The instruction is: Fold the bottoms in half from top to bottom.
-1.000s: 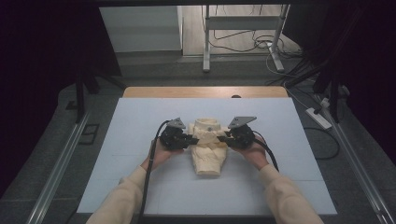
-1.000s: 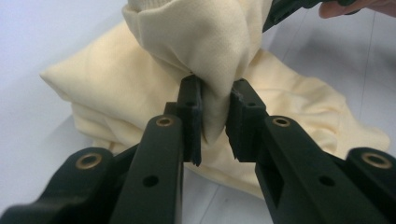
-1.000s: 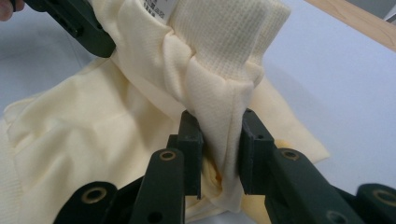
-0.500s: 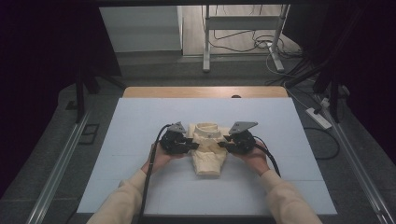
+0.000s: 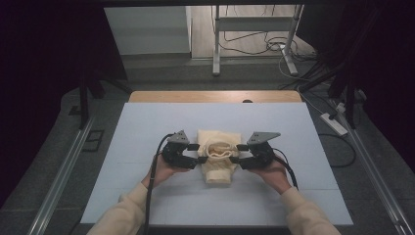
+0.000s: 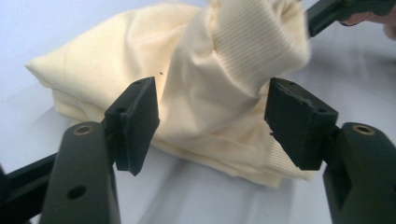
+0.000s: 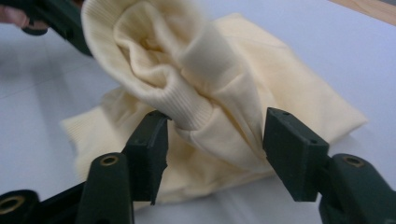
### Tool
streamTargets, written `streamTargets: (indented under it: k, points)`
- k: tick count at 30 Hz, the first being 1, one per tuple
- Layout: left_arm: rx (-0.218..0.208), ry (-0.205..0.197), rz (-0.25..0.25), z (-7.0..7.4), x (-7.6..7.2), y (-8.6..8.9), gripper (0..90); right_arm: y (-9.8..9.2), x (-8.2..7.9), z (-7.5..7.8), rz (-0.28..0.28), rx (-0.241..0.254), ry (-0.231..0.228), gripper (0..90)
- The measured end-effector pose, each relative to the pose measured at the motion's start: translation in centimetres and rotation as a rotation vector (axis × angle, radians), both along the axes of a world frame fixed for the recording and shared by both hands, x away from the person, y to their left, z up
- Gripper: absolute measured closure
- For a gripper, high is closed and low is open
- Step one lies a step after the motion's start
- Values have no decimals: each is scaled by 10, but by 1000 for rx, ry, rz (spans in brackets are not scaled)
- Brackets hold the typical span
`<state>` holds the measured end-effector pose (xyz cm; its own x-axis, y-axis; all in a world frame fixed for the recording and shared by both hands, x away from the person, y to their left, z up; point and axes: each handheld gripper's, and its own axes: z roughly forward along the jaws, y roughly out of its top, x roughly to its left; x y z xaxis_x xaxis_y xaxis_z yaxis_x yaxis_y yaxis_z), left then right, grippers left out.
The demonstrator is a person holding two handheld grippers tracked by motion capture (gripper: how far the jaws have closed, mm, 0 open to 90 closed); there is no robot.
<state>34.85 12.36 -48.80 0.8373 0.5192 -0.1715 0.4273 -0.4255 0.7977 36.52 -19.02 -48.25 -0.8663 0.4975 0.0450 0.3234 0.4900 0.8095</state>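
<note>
A folded cream knit garment (image 5: 219,155) lies on the pale board (image 5: 147,122), its ribbed opening bunched up in the middle. My left gripper (image 5: 199,153) is at its left side and my right gripper (image 5: 238,153) at its right, both pointing inward. Both pairs of jaws have just been opening. In the left gripper view the left gripper (image 6: 212,121) stands open with the raised ribbed cloth (image 6: 243,51) between the pads, not pinched. In the right gripper view the right gripper (image 7: 212,140) stands open around the ribbed roll (image 7: 187,60) in the same way.
The board lies on a wooden table whose far edge (image 5: 215,96) shows beyond it. A power strip (image 5: 334,124) and cables lie on the floor at the right. A metal stand (image 5: 215,49) is behind the table. Bare board surrounds the garment.
Both grippers' jaws have opened off the cloth that they pinched. The hands have shifted a little, and the ribbed opening now bulges loose between them.
</note>
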Motion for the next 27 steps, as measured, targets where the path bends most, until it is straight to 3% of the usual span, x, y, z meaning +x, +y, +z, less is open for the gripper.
streamTargets:
  k: [3,7,11,16,19,23,27]
  points:
    - [-7,7,17,2,-4,8,340,-9,-10,4,-12,29,18,388]
    - [-14,4,46,3,-6,15,340,-17,-16,13,-37,48,8,410]
    - [-15,-3,60,4,-3,12,341,-13,-11,22,-61,63,11,513]
    - [-14,-6,64,4,3,6,340,10,3,29,-32,20,26,742]
    - [-15,-3,66,3,6,5,341,27,9,30,-1,-6,26,828]
    - [-14,-3,71,2,7,5,341,45,5,25,54,-25,51,883]
    - [-17,0,83,2,7,7,342,53,-13,12,109,-87,79,890]
